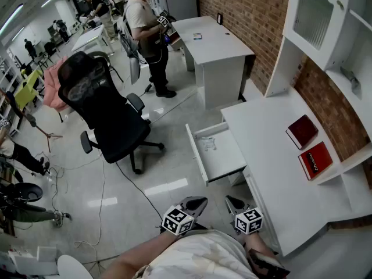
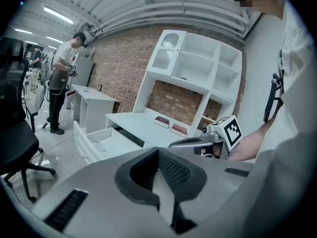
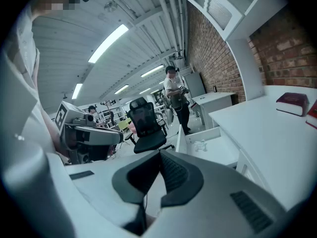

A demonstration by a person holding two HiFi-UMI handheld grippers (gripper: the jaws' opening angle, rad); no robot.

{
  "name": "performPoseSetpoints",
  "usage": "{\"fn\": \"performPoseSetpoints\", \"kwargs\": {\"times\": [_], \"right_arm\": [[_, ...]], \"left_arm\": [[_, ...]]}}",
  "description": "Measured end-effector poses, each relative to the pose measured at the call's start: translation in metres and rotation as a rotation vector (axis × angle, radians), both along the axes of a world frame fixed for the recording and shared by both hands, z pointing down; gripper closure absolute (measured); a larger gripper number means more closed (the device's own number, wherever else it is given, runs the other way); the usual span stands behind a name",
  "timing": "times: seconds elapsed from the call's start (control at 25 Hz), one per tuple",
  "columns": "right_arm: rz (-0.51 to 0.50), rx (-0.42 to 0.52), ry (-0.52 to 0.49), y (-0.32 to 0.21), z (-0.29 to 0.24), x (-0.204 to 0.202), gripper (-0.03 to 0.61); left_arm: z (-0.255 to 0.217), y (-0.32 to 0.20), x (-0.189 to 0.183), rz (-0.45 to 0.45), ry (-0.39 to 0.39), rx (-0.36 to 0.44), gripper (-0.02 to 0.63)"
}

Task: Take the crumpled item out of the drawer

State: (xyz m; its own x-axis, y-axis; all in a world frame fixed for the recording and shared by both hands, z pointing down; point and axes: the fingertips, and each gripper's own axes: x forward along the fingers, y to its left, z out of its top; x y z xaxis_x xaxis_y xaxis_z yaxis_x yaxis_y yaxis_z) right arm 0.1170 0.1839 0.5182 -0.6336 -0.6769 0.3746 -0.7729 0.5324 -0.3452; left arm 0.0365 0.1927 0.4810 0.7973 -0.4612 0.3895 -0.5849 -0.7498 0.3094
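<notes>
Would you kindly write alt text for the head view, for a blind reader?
The left gripper and right gripper, both shut and empty, are held near the person's body, short of an open white drawer containing a small crumpled item.

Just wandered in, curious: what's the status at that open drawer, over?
Left gripper and right gripper: both shut, empty, near the body. Crumpled item lies in the open drawer, untouched. Nothing between; office chair stands off left.

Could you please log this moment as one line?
stage: pre-reach | left gripper: shut, empty | right gripper: shut, empty | drawer: open | crumpled item: inside
</notes>
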Motion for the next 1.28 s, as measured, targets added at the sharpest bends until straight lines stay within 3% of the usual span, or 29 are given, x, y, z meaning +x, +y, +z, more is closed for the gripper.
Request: {"fn": "performPoseSetpoints", "kwargs": {"times": [0.24, 1.28], "right_arm": [[0.002, -0.022, 0.0, 0.037, 0.0, -0.013, 0.554], [0.006, -0.024, -0.015, 0.06, 0.008, -0.032, 0.552]], "left_arm": [[0.002, 0.033, -0.015, -0.005, -0.002, -0.025, 0.594], [0.002, 0.069, -0.047, -0.056, -0.007, 0.002, 0.594]]}}
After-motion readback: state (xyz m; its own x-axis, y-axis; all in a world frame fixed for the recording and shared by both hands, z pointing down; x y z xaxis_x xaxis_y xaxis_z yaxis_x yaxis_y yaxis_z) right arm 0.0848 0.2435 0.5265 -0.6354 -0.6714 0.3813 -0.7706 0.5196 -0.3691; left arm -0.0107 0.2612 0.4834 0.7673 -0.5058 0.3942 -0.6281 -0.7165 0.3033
